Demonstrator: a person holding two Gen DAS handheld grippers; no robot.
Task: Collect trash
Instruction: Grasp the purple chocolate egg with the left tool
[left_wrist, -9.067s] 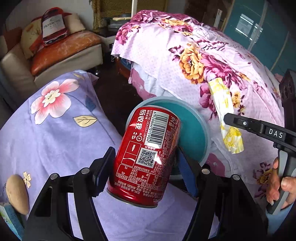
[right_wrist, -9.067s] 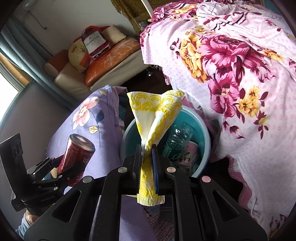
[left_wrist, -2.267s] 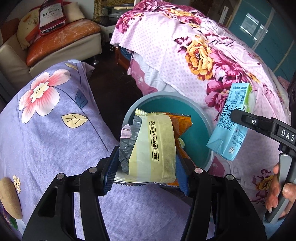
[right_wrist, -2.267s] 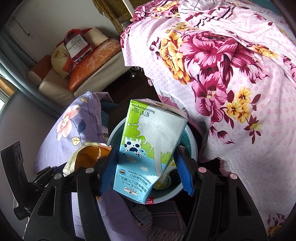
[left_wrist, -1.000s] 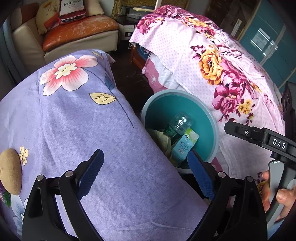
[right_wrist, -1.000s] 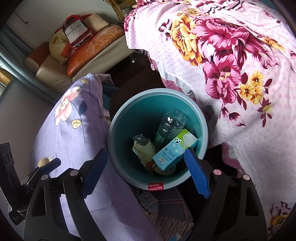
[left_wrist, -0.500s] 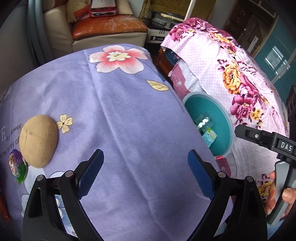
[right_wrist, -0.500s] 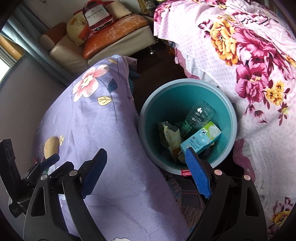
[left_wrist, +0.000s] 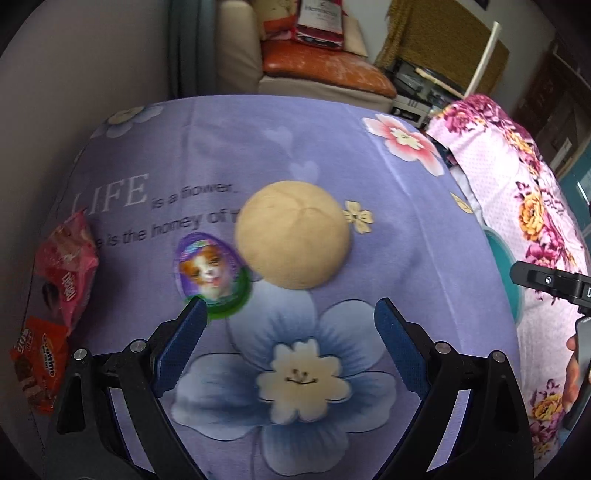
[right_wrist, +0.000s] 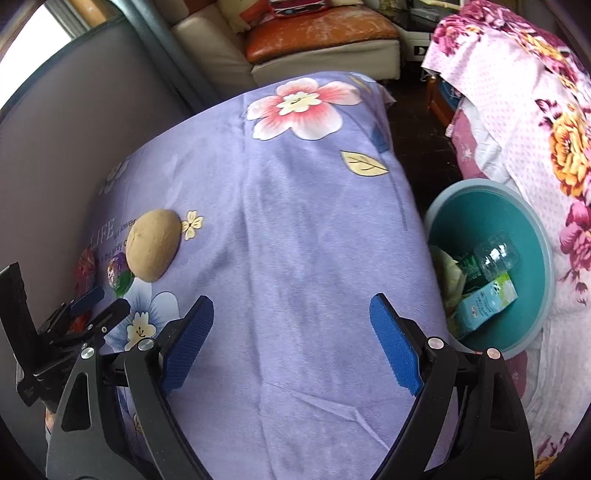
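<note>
My left gripper (left_wrist: 288, 314) is open and empty above the purple floral table cloth (left_wrist: 314, 155). Just ahead of it lie a round tan bun (left_wrist: 293, 240) and a purple egg-shaped toy pack with a dog picture (left_wrist: 212, 275), whose lower edge is near the left fingertip (left_wrist: 192, 317). A pink snack bag (left_wrist: 68, 266) and an orange snack pack (left_wrist: 38, 363) lie at the far left. My right gripper (right_wrist: 291, 306) is open and empty over the cloth (right_wrist: 295, 221). The teal bin (right_wrist: 532, 221) at its right holds a milk carton (right_wrist: 484, 306), a plastic bottle (right_wrist: 495, 254) and wrappers.
A bed with a pink floral cover (right_wrist: 546, 110) stands right of the bin. A sofa with an orange cushion (left_wrist: 321, 66) is at the back. A grey wall (right_wrist: 55, 147) runs along the table's left side. The left gripper shows in the right wrist view (right_wrist: 85, 310).
Both grippers let their trash fall into the bin and opened. Both have since swung left from the bin over the table; the left one now faces the bun and the toy pack.
</note>
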